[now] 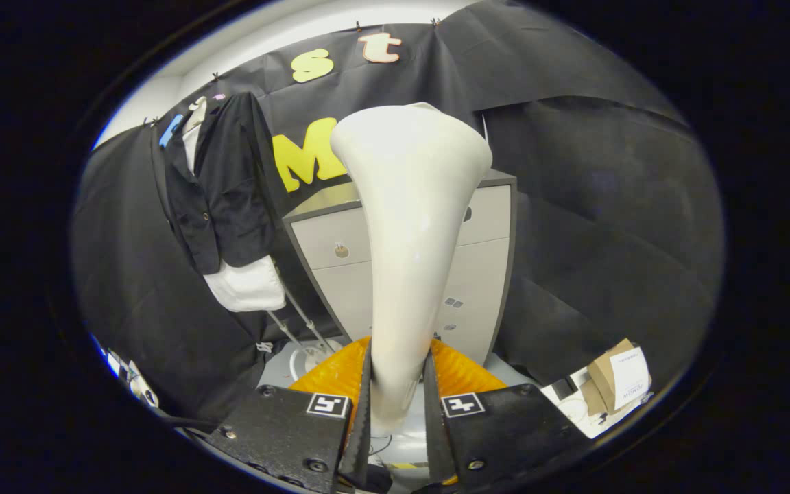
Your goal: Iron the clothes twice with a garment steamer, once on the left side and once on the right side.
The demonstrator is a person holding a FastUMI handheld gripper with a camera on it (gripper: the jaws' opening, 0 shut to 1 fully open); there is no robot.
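My gripper (395,405) is shut on the narrow handle of a white garment steamer (409,226), which stands upright between the fingers and flares to a wide head at the top. A black jacket (220,185) over a white shirt (247,285) hangs on a stand to the left of the steamer, well beyond the fingers and apart from the steamer head. The shirt's hem shows below the jacket.
A grey drawer cabinet (484,261) stands behind the steamer. The stand's metal legs (299,326) slope down to a round base beneath the clothes. A cardboard box with a white label (618,381) lies on the floor to the right.
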